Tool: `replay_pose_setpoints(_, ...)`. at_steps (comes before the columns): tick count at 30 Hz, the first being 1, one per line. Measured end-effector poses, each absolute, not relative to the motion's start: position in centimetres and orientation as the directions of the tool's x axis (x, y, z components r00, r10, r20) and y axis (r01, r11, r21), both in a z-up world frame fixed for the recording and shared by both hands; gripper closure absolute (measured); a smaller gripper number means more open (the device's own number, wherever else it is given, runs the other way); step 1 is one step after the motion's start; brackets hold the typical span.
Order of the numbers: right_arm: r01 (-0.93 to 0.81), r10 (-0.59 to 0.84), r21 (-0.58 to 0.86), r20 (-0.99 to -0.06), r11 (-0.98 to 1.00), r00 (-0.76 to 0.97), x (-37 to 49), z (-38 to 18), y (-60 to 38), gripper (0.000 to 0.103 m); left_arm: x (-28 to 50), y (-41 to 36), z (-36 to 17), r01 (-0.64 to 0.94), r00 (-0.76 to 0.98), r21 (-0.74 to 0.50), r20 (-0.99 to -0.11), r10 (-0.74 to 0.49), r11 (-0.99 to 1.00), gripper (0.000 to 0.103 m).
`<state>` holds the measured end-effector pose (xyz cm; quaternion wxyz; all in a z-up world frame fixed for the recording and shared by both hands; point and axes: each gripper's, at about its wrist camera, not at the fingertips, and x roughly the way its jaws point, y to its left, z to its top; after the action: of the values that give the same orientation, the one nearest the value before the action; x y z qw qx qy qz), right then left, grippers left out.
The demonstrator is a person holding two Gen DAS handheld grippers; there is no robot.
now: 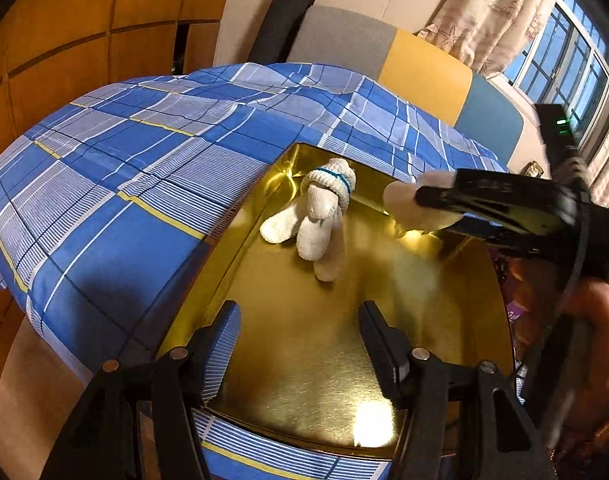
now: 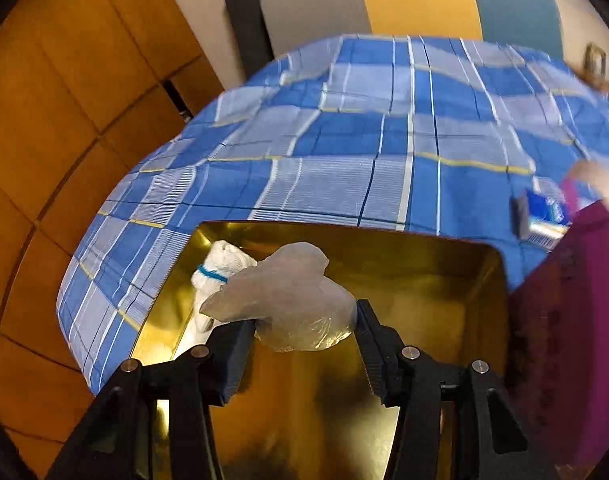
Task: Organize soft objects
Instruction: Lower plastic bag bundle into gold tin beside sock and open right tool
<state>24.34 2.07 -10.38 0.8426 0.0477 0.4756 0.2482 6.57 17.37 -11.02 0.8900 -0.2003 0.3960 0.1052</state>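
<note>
A gold metal tray (image 1: 304, 360) lies on a blue plaid bedsheet (image 1: 124, 152). A rolled white sock bundle with a blue stripe (image 1: 320, 208) lies in the tray's far part; it also shows in the right wrist view (image 2: 220, 272). My left gripper (image 1: 300, 336) is open and empty above the tray's near part. My right gripper (image 2: 304, 320) is over the tray (image 2: 424, 300), its fingers wide apart with a crumpled translucent white plastic bag (image 2: 288, 300) between them, touching both. In the left wrist view the right gripper (image 1: 420, 200) enters from the right with the bag (image 1: 404, 200) at its tip.
The bedsheet (image 2: 364, 140) covers the bed around the tray. A grey, yellow and blue headboard (image 1: 404, 60) and a black roll (image 1: 284, 16) stand behind. Wooden panels (image 1: 64, 40) are at left, a window (image 1: 564, 52) at right. A magenta cloth (image 2: 564, 320) is at the right edge.
</note>
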Motion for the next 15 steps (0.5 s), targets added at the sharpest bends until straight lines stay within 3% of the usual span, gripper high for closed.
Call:
replay_pose_setpoints(4, -0.376, 0.462, 0.316, -0.787, 0.871, 0.409, 25.2, -11.2, 3.4, 0.05, 6.5, 17.7, -11.0, -0.354, 0.665, -0.278, -0.746, 0.031, 0.893, 0.041)
replay_pose_setpoints(7, -0.399, 0.469, 0.315, -0.796, 0.861, 0.384, 25.2, -11.6, 4.4, 0.025, 6.5, 17.9, -10.9, -0.361, 0.665, -0.282, -0.746, 0.033, 0.889, 0.041)
replay_pose_setpoints(8, -0.401, 0.467, 0.31, -0.792, 0.862, 0.392, 25.1, -11.4, 4.4, 0.023, 6.5, 18.0, -10.9, -0.363, 0.665, -0.282, -0.746, 0.035, 0.888, 0.041)
replay_pose_setpoints(15, -0.445, 0.482, 0.274, -0.74, 0.853, 0.469, 22.3, -7.6, 3.0, 0.022, 6.6, 18.1, -11.2, -0.358, 0.662, -0.328, -0.749, -0.01, 0.874, 0.042)
